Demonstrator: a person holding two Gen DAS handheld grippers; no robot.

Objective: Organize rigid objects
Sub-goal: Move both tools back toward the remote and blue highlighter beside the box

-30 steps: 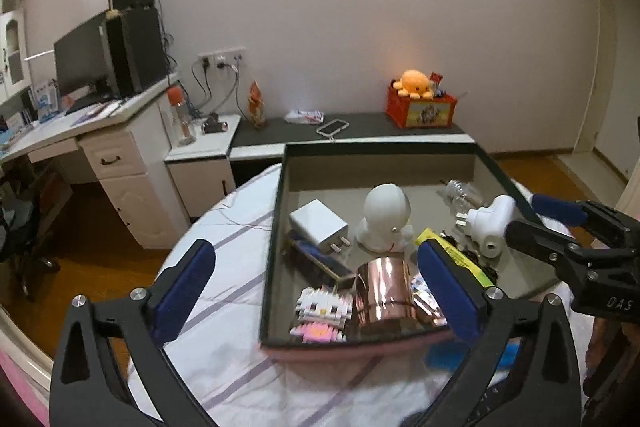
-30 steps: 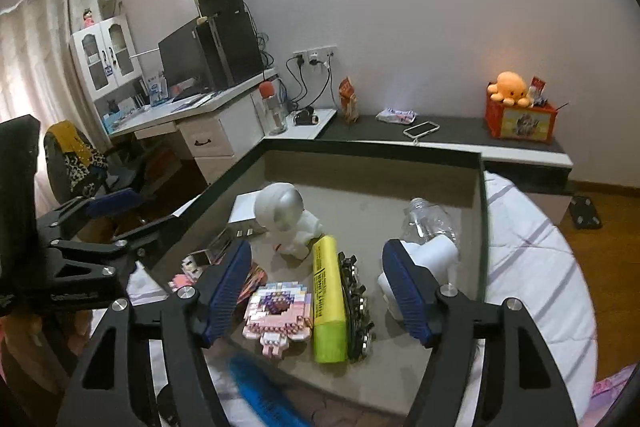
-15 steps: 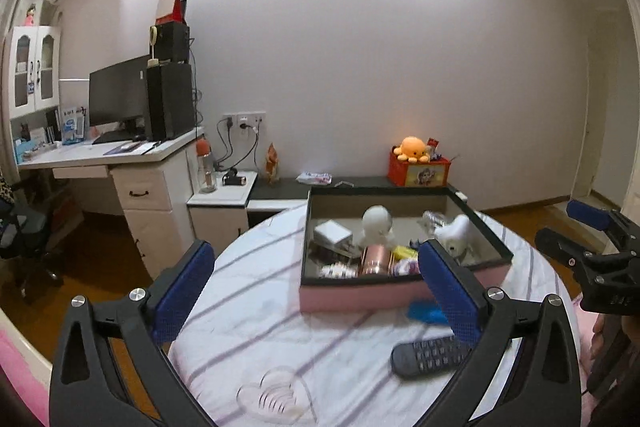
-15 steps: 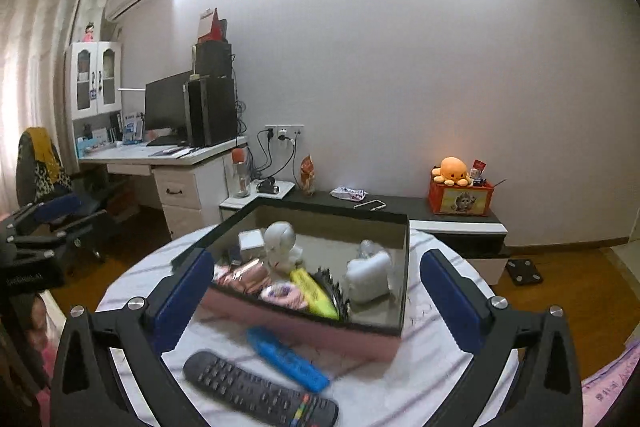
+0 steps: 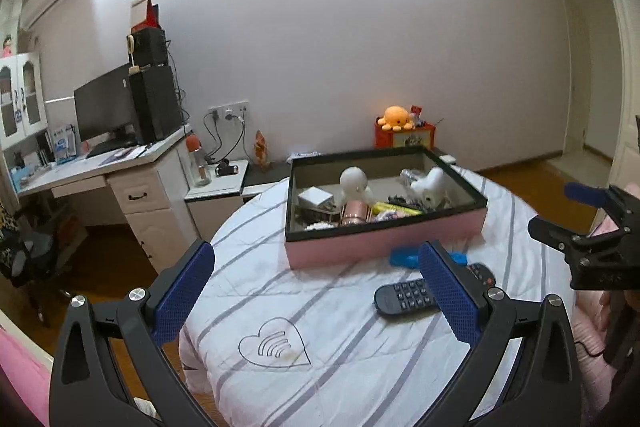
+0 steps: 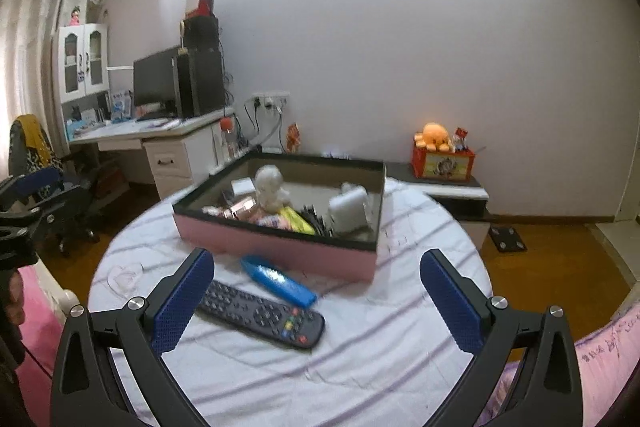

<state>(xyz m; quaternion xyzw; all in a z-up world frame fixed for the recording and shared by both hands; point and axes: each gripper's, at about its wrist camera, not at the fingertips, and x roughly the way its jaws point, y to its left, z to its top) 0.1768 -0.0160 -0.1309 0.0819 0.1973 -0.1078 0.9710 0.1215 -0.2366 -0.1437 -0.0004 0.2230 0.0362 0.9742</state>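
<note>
A pink box with a dark rim [image 5: 384, 239] [image 6: 276, 247] stands on the round striped table [image 5: 320, 327]. It holds a white round figure [image 5: 354, 183], a white plug adapter [image 6: 348, 207], a copper cup [image 5: 354, 215] and several small items. In front of the box lie a black remote [image 6: 260, 313] [image 5: 412, 297] and a blue object [image 6: 278, 279]. My left gripper [image 5: 316, 299] hovers open over the near table, empty. My right gripper [image 6: 318, 303] is open wide above the remote with nothing between its pads, and its side shows at the right edge [image 5: 588, 227].
A white desk with a monitor [image 5: 108, 115] and a small cabinet [image 5: 216, 195] stand at the left. A low shelf by the wall carries an orange plush on a red box [image 6: 440, 155]. Pink bedding [image 6: 608, 347] borders the table on the right, and an office chair [image 6: 60, 203] sits at the left.
Both grippers have drawn back from over the box to the near side of the table. The right jaws spread wider, and the white adapter stays in the box.
</note>
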